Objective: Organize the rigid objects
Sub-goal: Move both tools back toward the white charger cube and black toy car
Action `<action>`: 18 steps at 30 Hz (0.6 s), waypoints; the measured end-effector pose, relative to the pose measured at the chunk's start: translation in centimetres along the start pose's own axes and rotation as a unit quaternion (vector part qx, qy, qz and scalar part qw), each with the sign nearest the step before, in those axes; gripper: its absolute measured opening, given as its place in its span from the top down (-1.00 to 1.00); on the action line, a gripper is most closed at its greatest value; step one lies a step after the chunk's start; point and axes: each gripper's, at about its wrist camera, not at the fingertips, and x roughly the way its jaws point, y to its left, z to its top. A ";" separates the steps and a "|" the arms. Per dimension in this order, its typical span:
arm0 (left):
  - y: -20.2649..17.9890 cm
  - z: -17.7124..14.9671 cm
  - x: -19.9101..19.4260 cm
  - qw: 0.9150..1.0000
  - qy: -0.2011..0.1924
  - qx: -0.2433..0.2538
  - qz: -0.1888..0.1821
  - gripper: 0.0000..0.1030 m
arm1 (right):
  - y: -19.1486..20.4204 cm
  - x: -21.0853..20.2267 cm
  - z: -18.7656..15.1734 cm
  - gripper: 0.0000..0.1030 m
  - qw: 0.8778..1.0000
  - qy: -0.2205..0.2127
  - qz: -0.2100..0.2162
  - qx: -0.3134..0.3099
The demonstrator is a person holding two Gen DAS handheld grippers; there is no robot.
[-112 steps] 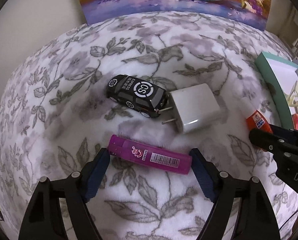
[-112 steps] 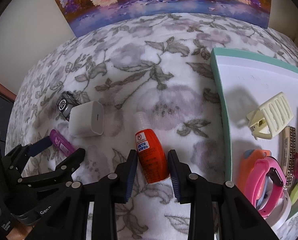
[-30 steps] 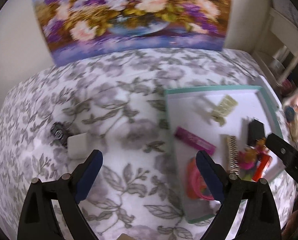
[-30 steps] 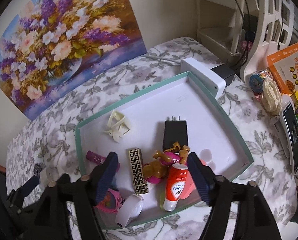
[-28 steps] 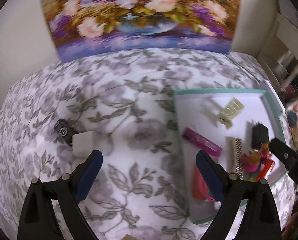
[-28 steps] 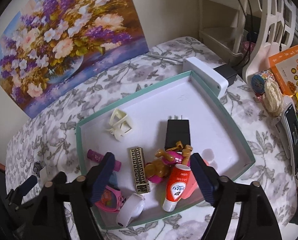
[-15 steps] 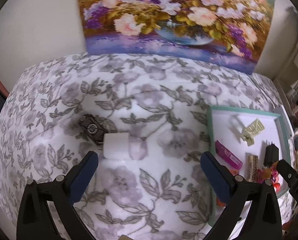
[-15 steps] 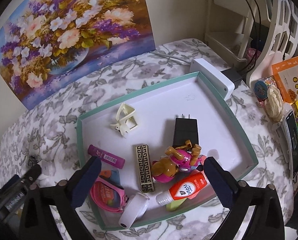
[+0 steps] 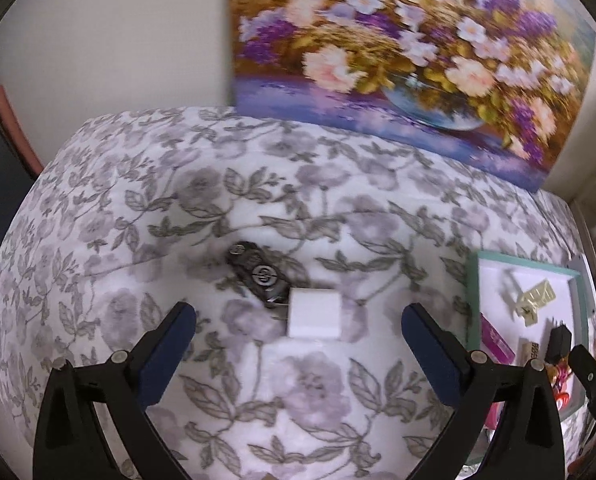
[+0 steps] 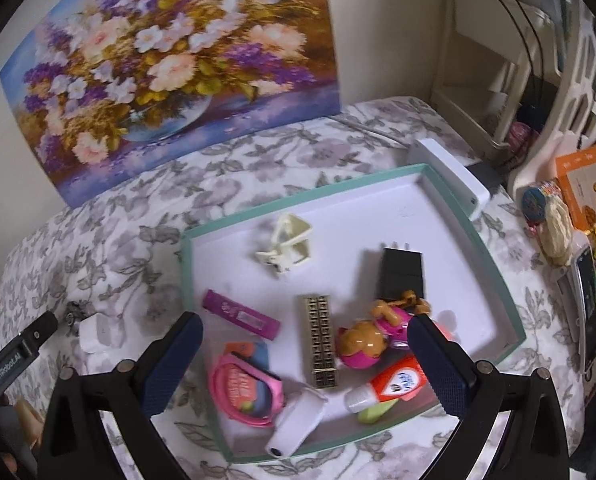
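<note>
On the floral cloth lie a black toy car (image 9: 258, 276) and a white plug charger (image 9: 314, 313), touching each other. My left gripper (image 9: 298, 316) hangs above them, open and empty. The green-rimmed white tray (image 10: 510, 308) holds a purple lighter (image 10: 240, 314), an orange glue bottle (image 10: 394, 380), a cream hair clip (image 10: 288, 248), a black charger (image 10: 402, 272), a gold patterned bar (image 10: 322, 340), a toy dog (image 10: 372, 334) and a pink watch (image 10: 246, 390). My right gripper (image 10: 304, 332) is open and empty above the tray. In the right wrist view the car (image 10: 73, 317) and white charger (image 10: 98, 334) are at the left.
A flower painting (image 9: 410, 60) leans on the wall behind the table. A white box (image 10: 448, 178) sits at the tray's far corner. Shelves (image 10: 498, 60), an orange booklet (image 10: 590, 184), a phone (image 10: 588, 312) and small clutter crowd the right edge.
Both grippers opened wide and let go: the purple lighter and the orange glue bottle now lie in the tray. My left gripper swung left from the tray to above the car and white charger.
</note>
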 end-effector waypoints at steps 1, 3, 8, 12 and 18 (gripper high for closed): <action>0.5 0.1 0.0 1.000 0.000 -0.005 0.002 -0.99 | 0.4 -0.1 0.0 -1.00 1.000 -0.001 0.003 -0.003; 1.6 0.2 0.0 1.000 -0.001 -0.013 0.006 -0.99 | 1.6 -0.4 0.0 -1.00 1.000 -0.006 0.014 -0.009; 4.9 0.5 -0.1 0.999 -0.007 -0.036 0.026 -0.99 | 5.4 -0.5 -0.3 -1.00 0.998 -0.008 0.054 -0.032; 7.4 0.6 0.2 0.998 -0.007 -0.050 0.033 -0.99 | 9.0 -0.2 -0.8 -1.00 0.994 0.001 0.091 -0.055; 9.8 -0.7 1.5 0.997 -0.030 -0.026 0.070 -0.99 | 13.9 1.4 -1.8 -1.00 0.989 0.016 0.119 -0.089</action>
